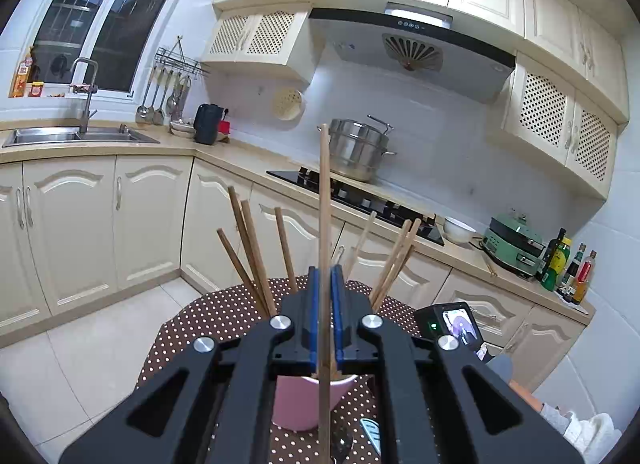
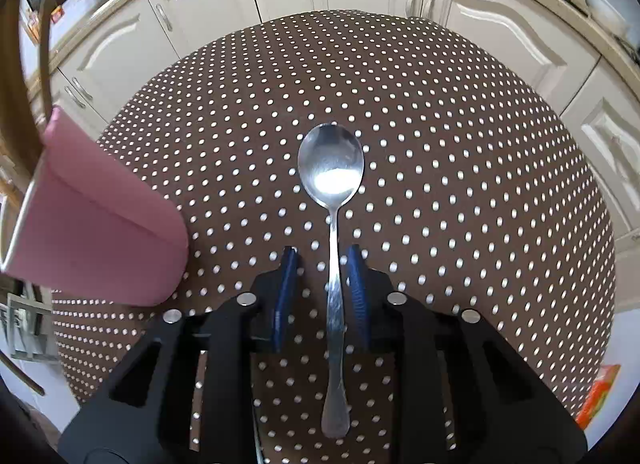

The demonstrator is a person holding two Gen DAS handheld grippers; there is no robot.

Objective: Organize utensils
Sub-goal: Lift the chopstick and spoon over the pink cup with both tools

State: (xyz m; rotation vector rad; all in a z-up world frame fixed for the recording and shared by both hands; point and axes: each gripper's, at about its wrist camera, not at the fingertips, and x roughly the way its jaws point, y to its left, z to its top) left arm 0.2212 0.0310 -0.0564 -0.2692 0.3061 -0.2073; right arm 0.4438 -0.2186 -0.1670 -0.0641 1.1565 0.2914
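My left gripper is shut on one wooden chopstick, which stands upright over a pink cup. Several more chopsticks lean out of that cup. In the right wrist view a steel spoon lies flat on the brown polka-dot tablecloth, bowl away from me. My right gripper points down over the spoon's handle. Its blue pads stand apart on either side of the handle, with a gap on the left. The pink cup is close by at the left.
The round table is bordered by cream cabinets. A gas hob with a steel pot is on the counter behind, and a sink at the left. An orange packet lies past the table's right edge.
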